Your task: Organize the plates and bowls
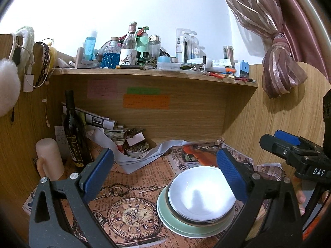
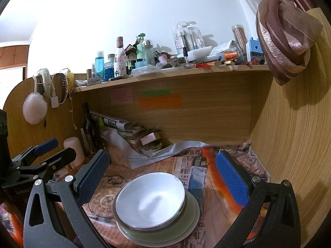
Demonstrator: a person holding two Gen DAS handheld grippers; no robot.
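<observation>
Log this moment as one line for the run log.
left gripper: open, empty | right gripper: open, empty | white bowl stacked on green plates | on desk

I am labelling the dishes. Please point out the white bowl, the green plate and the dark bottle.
white bowl [image 2: 150,200]: right wrist view, inner bottom.
green plate [image 1: 186,228]: left wrist view, bare front rim.
dark bottle [image 1: 73,132]: left wrist view, body.

You've got a glossy, smooth white bowl [image 1: 201,194] on shiny pale-green plates [image 1: 186,225], looks like glazed ceramic. The bench [image 1: 132,177] is covered in matt printed newspaper, and the walls and shelf [image 1: 157,74] are wood-grain laminate. Your left hand-held gripper [image 1: 165,177] is speckled matt black plastic, with textured blue pads and shiny metal screws.
</observation>
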